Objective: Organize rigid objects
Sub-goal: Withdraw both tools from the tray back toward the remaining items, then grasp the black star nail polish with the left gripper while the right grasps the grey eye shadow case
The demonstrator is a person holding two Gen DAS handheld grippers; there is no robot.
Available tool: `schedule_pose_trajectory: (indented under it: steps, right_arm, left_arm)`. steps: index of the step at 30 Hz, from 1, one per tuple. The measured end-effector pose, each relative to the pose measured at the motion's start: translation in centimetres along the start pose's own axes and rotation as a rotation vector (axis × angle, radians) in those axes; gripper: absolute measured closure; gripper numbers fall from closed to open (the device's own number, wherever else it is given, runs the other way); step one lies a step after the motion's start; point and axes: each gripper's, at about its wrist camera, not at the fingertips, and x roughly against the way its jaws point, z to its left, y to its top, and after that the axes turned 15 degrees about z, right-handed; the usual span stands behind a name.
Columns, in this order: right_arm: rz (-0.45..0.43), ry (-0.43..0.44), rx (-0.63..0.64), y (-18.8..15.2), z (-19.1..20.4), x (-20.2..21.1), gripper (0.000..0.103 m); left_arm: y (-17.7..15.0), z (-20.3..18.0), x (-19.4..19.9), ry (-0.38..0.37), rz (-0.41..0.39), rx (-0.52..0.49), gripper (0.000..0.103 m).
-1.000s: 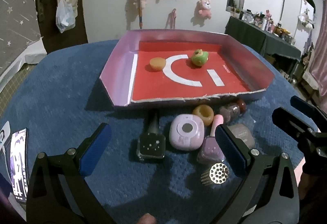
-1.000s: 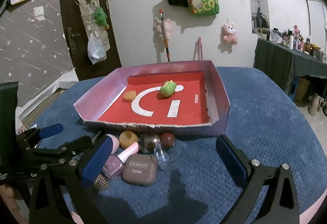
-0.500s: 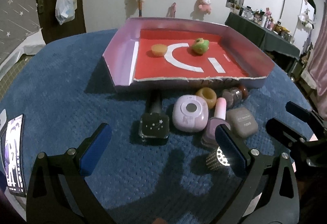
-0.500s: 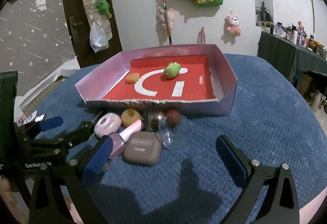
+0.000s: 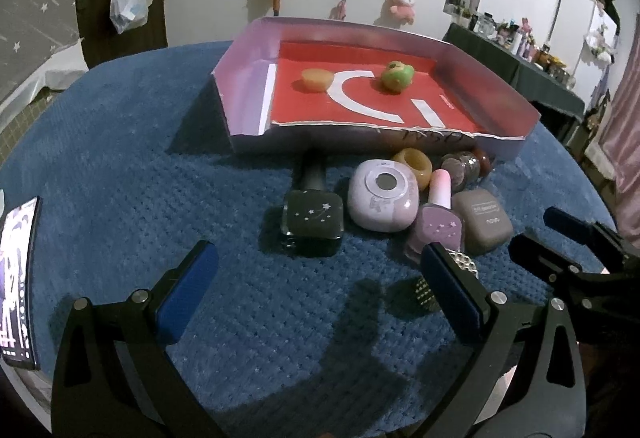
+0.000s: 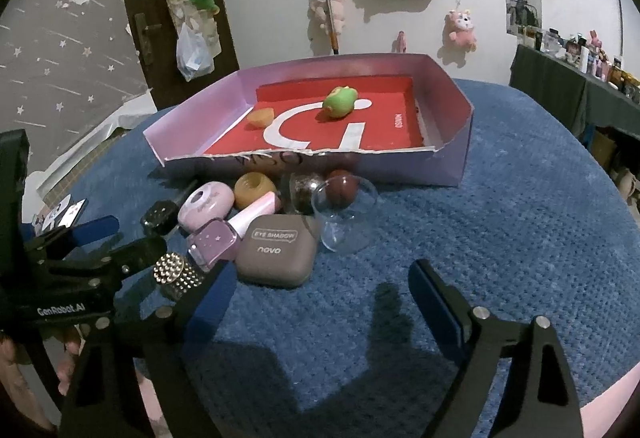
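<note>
A pink-walled tray (image 5: 240, 86) (image 6: 456, 94) with a red floor holds an orange piece (image 5: 317, 79) and a green toy (image 5: 396, 76) (image 6: 339, 101). In front of it lie a black nail polish bottle (image 5: 314, 224), a lilac round case (image 5: 383, 200) (image 6: 206, 204), an amber ring (image 5: 414, 166) (image 6: 254, 190), a purple polish bottle (image 5: 438, 226) (image 6: 218, 240), a taupe eye shadow case (image 5: 482, 220) (image 6: 276, 256), a studded cylinder (image 6: 176, 274), a clear glass (image 6: 346, 216) and a brown ball (image 6: 342, 190). My left gripper (image 5: 316, 290) is open just short of the black bottle. My right gripper (image 6: 320, 302) is open near the taupe case.
A phone (image 5: 18, 278) lies at the blue table's left edge. The blue cloth (image 6: 520, 238) spreads right of the objects. A dark side table with bottles (image 5: 520, 50) stands at the far right. Toys and bags hang on the wall.
Both grippers have moved forward and lower toward the cluster of objects, which now looks closer. Both stay open. No object has moved.
</note>
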Motion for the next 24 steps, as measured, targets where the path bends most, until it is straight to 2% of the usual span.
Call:
schedule_pose_trajectory:
  steps: [5, 9, 19, 24]
  right_arm:
    - [0.022, 0.027, -0.006, -0.1, 0.2, -0.7, 0.024]
    - [0.037, 0.036, 0.008, -0.2, 0.8, -1.3, 0.031]
    - [0.032, 0.025, 0.058, 0.6, 2.6, -2.4, 0.033]
    - [0.022, -0.003, 0.062, 1.0, 2.6, -2.8, 0.042]
  left_arm:
    - [0.4, 1.1, -0.4, 0.022, 0.002, 0.033, 0.007]
    - [0.8, 1.3, -1.6, 0.048, 0.034, 0.033, 0.025]
    - [1.8, 1.4, -2.3, 0.063, 0.022, 0.033, 0.029]
    - [2.2, 1.1, -2.4, 0.049, 0.02, 0.015, 0.046]
